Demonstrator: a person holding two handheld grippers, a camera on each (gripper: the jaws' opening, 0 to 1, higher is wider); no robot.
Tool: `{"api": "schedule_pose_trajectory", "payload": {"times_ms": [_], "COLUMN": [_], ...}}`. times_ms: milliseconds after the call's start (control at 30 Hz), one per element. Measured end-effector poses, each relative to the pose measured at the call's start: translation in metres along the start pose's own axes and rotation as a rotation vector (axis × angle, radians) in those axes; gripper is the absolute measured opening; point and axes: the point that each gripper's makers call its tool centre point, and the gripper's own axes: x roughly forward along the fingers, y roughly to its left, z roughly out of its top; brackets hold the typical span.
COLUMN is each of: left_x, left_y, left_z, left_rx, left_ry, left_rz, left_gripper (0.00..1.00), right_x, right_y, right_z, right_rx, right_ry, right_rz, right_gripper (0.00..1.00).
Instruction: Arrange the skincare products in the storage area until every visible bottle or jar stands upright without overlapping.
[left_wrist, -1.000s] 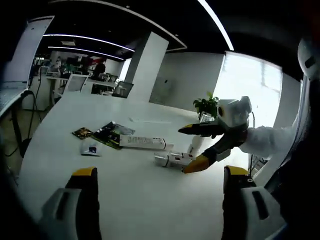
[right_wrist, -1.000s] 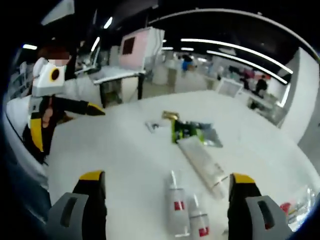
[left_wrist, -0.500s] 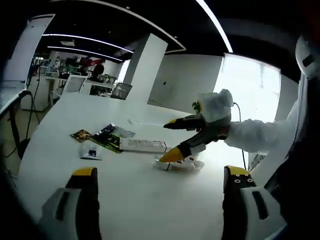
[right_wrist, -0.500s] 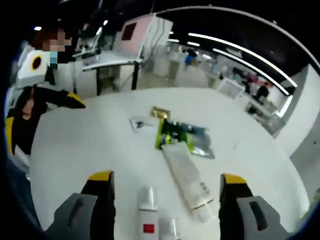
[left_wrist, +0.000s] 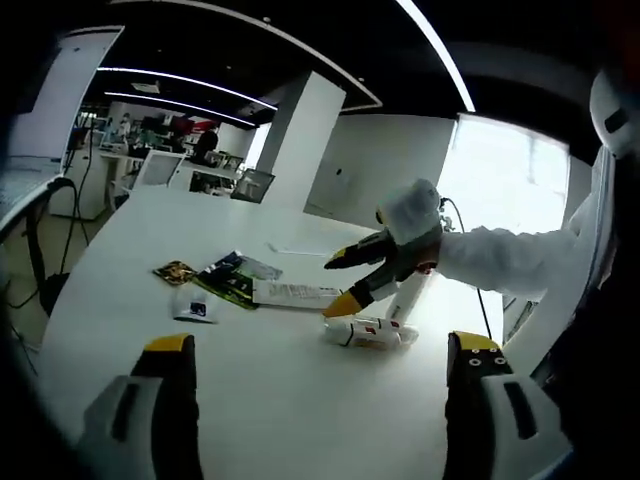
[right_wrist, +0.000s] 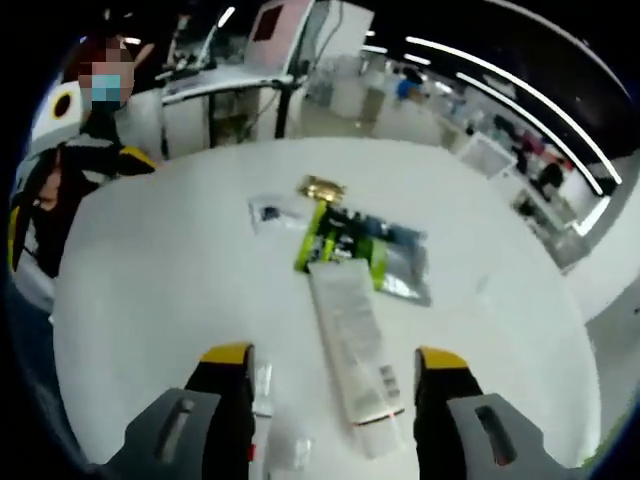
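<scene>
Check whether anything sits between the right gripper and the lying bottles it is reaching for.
Nothing visible does. In the left gripper view the right gripper hangs open just above the lying bottles, with bare table around them. The flat tube lies beside them, not in the path.

No lettering on the bottles (left_wrist: 375, 332) or tube (right_wrist: 352, 345) can be read.

White table (right_wrist: 180, 260): long tube (right_wrist: 350, 345), sachets (right_wrist: 365, 250), two lying bottles (left_wrist: 372, 333).
</scene>
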Motion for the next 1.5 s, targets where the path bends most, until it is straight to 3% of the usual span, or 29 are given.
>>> {"api": "schedule_pose_trajectory", "payload": {"times_ms": [400,667,800,1100,1200,1500], "left_x": [0.004,0.007,0.006,0.004,0.003,-0.001], "left_y": [0.006,0.008,0.008,0.005,0.006,0.006], "left_z": [-0.002,-0.003,-0.004,-0.01,-0.009,-0.012], "left_rx": [-0.016,-0.024,-0.031,-0.05,-0.052,-0.067], "left_ry": [0.016,0.028,0.029,0.032,0.022,0.02], "left_rz": [0.015,0.015,0.016,0.02,0.023,0.036], "left_gripper": [0.99,0.99,0.99,0.99,0.99,0.99], "right_x": [0.014,0.021,0.022,0.024,0.026,0.029], "right_y": [-0.017,-0.017,-0.02,-0.019,-0.01,-0.012], "right_z": [-0.027,-0.032,-0.038,-0.043,-0.044,-0.045], "right_rx": [-0.049,0.0,-0.037,-0.037,-0.013,-0.006], "right_ry": [0.106,0.121,0.164,0.22,0.245,0.29], "right_rz": [-0.033,0.0,0.009,0.061,0.127,0.176], "right_gripper": [0.53,0.52,0.52,0.5,0.41,0.43]}}
